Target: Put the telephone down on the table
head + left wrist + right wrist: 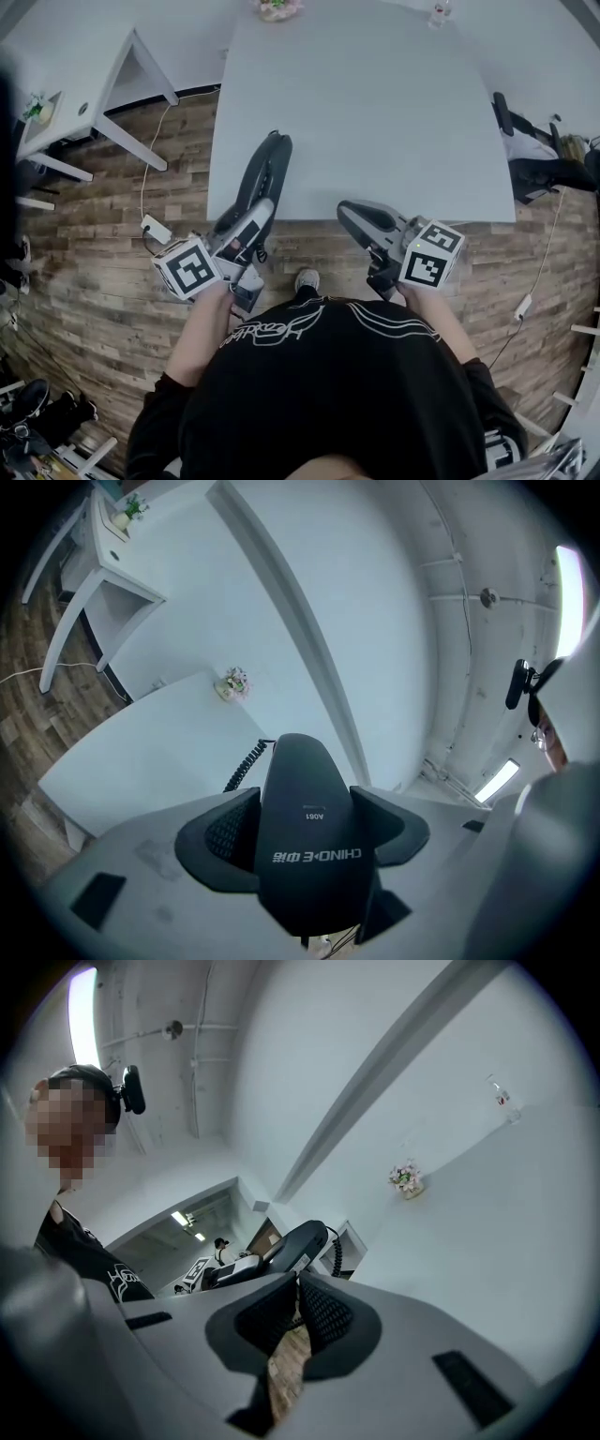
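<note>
With left grey tongs (251, 223), left of centre, grasps black hard-plastic corded telephone (269, 161) mid-body, likely stiff, slick; holds right tongs (351, 215) clenched empty.

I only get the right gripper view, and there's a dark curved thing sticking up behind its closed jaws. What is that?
Observer: A black telephone, clamped between the left gripper's jaws.
Operator: Is it down on the table yet?
Observer: The head view shows its far end over the table's near left corner. I cannot tell whether it touches.
Operator: And where is my gripper?
Observer: The right gripper hangs in front of the table's near edge, above wooden floor.
</note>
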`<state>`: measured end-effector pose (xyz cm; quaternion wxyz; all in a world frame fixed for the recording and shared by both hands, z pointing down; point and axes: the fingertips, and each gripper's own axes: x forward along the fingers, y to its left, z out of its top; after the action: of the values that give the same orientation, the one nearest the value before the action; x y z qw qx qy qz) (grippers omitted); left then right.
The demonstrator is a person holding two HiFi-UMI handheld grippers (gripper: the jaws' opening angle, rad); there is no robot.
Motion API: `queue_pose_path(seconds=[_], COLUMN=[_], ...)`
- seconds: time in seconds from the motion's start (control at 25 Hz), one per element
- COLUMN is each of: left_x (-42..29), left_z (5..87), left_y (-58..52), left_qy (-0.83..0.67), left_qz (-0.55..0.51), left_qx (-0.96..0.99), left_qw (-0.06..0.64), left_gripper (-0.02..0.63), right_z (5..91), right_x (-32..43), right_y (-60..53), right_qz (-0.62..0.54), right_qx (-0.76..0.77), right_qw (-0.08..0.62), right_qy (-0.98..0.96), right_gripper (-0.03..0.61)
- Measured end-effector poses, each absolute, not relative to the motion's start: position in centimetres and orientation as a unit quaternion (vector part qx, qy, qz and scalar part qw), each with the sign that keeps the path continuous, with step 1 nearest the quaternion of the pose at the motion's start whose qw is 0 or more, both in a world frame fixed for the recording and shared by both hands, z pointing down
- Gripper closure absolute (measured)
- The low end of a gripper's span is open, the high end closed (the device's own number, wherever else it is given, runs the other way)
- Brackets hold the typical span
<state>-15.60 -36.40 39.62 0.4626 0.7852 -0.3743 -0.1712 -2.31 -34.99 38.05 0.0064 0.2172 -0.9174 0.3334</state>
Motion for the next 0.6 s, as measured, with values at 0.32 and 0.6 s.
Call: queue_pose_path(seconds=[0.32,0.6], left_x=[-17.1,-17.4], left_z=[40.8,43.6], left_y=[-39.5,-43.3], left_qy=[-0.402,-0.419], left_qz=[-0.144,-0.114], left_qx=[0.797,0.8], left_qw=[0.428,0.413], left_gripper=[0.319,0.319], right_z=[39.4,41.0], right_x=[-1.6,-1.1], right_y=[-36.5,-38.8], right_qz=[0.334,0.346], right_qx=[0.237,0.248], right_qw=[0.007,0.01], right_qy=[-0.912,-0.905], right_gripper=[0.538,0.538])
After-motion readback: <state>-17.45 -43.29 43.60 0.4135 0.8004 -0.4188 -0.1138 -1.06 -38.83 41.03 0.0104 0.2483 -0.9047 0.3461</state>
